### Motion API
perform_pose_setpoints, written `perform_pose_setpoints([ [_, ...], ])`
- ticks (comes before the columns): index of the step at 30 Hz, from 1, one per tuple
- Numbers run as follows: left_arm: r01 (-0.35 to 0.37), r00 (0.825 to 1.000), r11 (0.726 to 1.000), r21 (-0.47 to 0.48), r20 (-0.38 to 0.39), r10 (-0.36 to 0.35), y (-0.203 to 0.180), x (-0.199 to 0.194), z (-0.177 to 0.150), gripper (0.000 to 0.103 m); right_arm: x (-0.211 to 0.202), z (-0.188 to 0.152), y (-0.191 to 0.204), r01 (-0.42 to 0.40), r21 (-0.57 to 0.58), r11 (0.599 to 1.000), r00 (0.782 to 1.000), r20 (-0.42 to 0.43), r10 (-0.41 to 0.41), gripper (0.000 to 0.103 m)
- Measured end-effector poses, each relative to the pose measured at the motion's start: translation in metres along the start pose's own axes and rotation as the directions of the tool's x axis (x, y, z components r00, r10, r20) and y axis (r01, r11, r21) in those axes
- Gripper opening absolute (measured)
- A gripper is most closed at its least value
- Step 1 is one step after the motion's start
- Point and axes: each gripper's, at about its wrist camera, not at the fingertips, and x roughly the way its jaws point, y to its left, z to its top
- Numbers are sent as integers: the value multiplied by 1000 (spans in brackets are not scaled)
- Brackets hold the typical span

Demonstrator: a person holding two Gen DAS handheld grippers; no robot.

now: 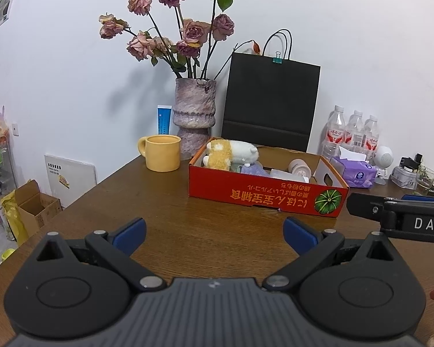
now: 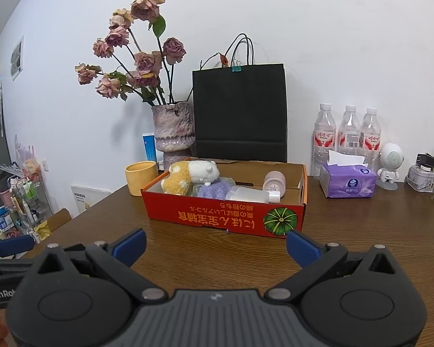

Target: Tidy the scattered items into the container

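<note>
A red cardboard box (image 1: pixel 257 192) (image 2: pixel 205 217) with a pumpkin picture stands on the brown table. Inside it lie a yellow-and-white plush toy (image 1: pixel 231 151) (image 2: pixel 188 175), a purple fuzzy item (image 1: pixel 253 170) (image 2: pixel 214 189), a clear bottle (image 1: pixel 286 175) (image 2: pixel 251 194) on its side and a pink cylinder (image 1: pixel 299 167) (image 2: pixel 275 181). My left gripper (image 1: pixel 214 232) is open over bare table in front of the box, holding nothing. My right gripper (image 2: pixel 215 244) is open too, just short of the box's front wall, and its body (image 1: pixel 396 217) shows at the right of the left wrist view.
Behind the box stand a yellow mug (image 1: pixel 162 153) (image 2: pixel 139 177), a vase of dried roses (image 1: pixel 194 115) (image 2: pixel 173 133) and a black paper bag (image 1: pixel 270 101) (image 2: pixel 240 110). Water bottles (image 2: pixel 347 136), a purple tissue pack (image 2: pixel 348 182) and a small white figure (image 2: pixel 390 162) line the right.
</note>
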Motion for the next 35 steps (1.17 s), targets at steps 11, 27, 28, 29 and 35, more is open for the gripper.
perform_pose_setpoints([
  [11,-2,1000,1000,8,14,2,-2,-1,-3,103,0,0,0,12,-2,1000,1000,3,-12,103],
  [27,-12,1000,1000,27,20,12,-5,1,3,103,-3,0,-1,19,-2,1000,1000,10,-19,103],
  [28,-12,1000,1000,29,22,11,-6,1,3,103,-3,0,-1,20,-1,1000,1000,10,-20,103],
  [29,-11,1000,999,30,24,11,-6,1,4,103,-3,0,-1,22,-1,1000,1000,11,-22,103],
  [35,-16,1000,999,37,28,15,-7,3,5,103,-2,0,-1,28,3,1000,1000,11,-28,103],
])
